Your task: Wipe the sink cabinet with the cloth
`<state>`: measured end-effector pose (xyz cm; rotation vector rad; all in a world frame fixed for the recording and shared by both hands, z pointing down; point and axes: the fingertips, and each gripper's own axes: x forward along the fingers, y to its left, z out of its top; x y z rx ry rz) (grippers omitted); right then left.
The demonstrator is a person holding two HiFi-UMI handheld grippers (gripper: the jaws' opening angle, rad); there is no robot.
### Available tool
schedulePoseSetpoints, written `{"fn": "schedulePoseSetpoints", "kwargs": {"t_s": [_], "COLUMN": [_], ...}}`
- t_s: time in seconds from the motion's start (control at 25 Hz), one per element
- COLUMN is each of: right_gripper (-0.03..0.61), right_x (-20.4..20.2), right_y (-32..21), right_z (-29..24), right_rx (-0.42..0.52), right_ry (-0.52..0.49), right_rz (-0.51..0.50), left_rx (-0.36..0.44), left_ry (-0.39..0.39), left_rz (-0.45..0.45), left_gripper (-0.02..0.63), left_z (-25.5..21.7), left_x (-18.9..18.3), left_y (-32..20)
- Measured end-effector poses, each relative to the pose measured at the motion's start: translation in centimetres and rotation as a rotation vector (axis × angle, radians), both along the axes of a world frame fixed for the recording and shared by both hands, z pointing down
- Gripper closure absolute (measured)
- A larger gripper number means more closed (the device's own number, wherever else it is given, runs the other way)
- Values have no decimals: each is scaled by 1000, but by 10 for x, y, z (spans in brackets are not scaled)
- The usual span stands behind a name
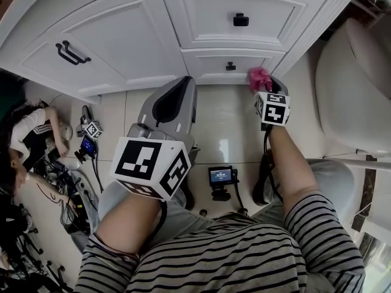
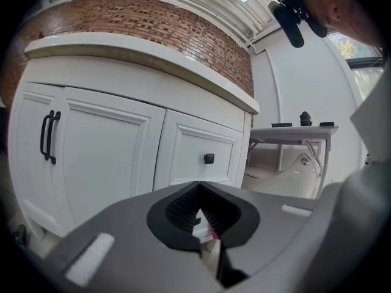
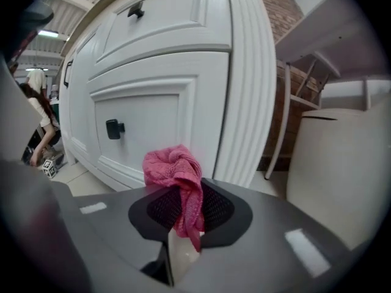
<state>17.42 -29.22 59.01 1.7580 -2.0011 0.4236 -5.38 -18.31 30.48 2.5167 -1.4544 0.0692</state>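
Left side: sink cabinet (image 1: 122,29) door with paired black handles (image 1: 72,53); left gripper (image 1: 174,96) hangs low in front of it, jaws pressed together with nothing between, idle; best kept back, out of the wiping path; middle: lower drawer (image 1: 211,58) with its black knob (image 1: 230,66); right: right gripper (image 1: 269,88) clamped on the pink cloth (image 1: 259,77), wad bunched past the jaw tips, just off that drawer's right end, contact unclear; to wipe well, press the wad, not the jaws, onto the panel; sweep leftward in overlapping passes; work round the knob; grip firm so the cloth doesn't slip.
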Motion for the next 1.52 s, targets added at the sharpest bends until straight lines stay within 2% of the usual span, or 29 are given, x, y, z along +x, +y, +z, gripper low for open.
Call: {"fn": "schedulePoseSetpoints", "kwargs": {"t_s": [0.16, 0.24, 0.32, 0.4, 0.52, 0.6, 0.68, 0.8, 0.92, 1.16, 1.28, 1.4, 1.52], "right_gripper": [511, 511, 511, 511, 511, 511, 511, 509, 509, 509, 509, 511, 509], "right_x": [40, 22, -30, -97, -188, -225, -235, -214, -173, -44, 19, 51, 33], "right_y": [16, 21, 23, 25, 29, 27, 15, -1, -2, -3, 1, 13, 38], "right_z": [14, 13, 6, -1, 3, 16, 32, 47, 57, 74, 80, 68, 27], "right_rx": [-59, -51, -14, 24, 33, 0, -29, -50, -63, -133, -177, -247, -307], "right_ry": [-38, -63, -73, -80, -76, -43, 7, 23, 30, 85, 89, 15, -115], "right_rz": [179, 143, 2, -190, -452, -555, -573, -511, -455, -254, -91, 53, 26], "left_rx": [4, -3, -17, -18, -14, -16, -9, -21, -41, -36, -15, 52, 73], "left_ry": [-8, 3, 21, 21, 25, 44, 44, 46, 64, 50, 31, -35, -99], "left_rz": [-8, -12, -13, -12, -15, -17, -18, -23, -31, -23, -22, -32, -40], "left_gripper": [612, 612, 613, 612, 612, 612, 612, 612, 613, 612, 613, 612, 612], "left_z": [-2, -3, -5, -8, -11, -13, -14, -9, -5, -4, -6, -11, -4], "left_x": [-3, -6, -7, -8, -12, -16, -18, -24, -31, -25, -19, -17, -14], "left_y": [3, 5, 7, 8, 11, 11, 10, 7, 4, 2, 3, 2, 6]}}
